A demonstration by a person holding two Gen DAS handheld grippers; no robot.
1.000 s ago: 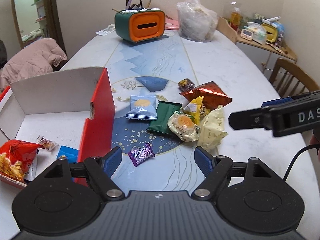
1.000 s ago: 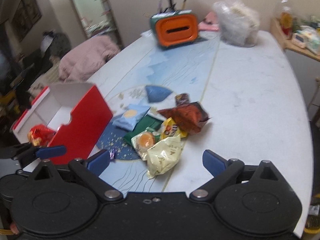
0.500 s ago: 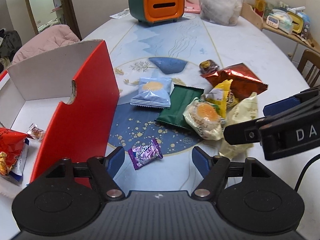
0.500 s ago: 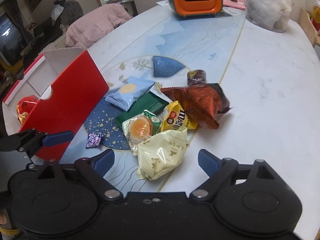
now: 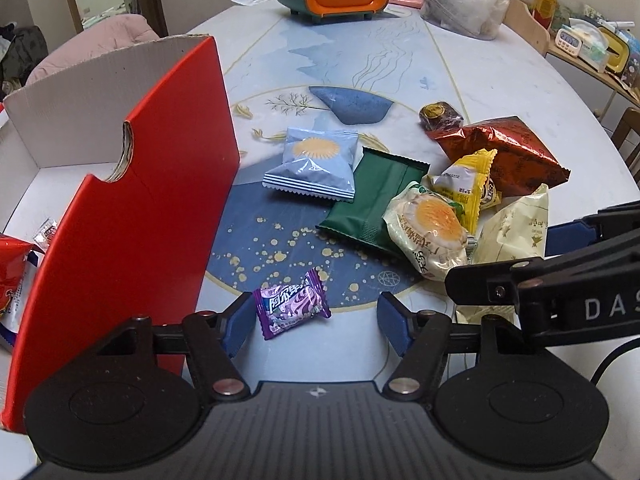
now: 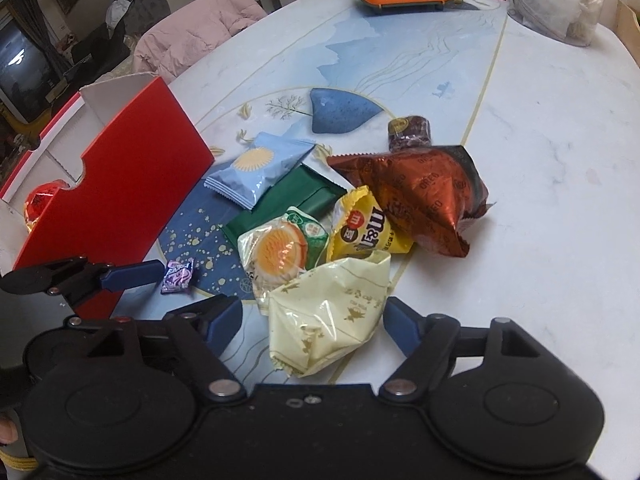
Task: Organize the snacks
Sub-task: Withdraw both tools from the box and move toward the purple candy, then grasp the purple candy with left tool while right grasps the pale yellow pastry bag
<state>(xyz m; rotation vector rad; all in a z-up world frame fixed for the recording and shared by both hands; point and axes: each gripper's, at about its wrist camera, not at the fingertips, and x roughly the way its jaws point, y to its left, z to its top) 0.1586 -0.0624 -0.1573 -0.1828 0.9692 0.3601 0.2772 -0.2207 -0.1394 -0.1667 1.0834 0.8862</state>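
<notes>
Left tongs (image 5: 313,322) closing around purple candy (image 5: 291,305) on the worktop (image 5: 500,80) — pads not yet pressing. Right tongs (image 6: 313,322) closing astride cream packet (image 6: 326,312) — still spread.

A small purple candy (image 5: 291,305) lies flat just right of my red box (image 5: 132,216). Farther right of the box, blue (image 5: 314,164), green (image 5: 374,204), yellow (image 5: 468,188), brown (image 5: 504,152) and round orange-printed packets (image 5: 430,228) overlap in a heap. A crumpled cream packet (image 6: 326,316) lies at that heap's near edge.

Marble table (image 5: 500,80) w/ blue inlay, wood shelf (image 5: 532,20), pink-draped chair (image 6: 196,40).
</notes>
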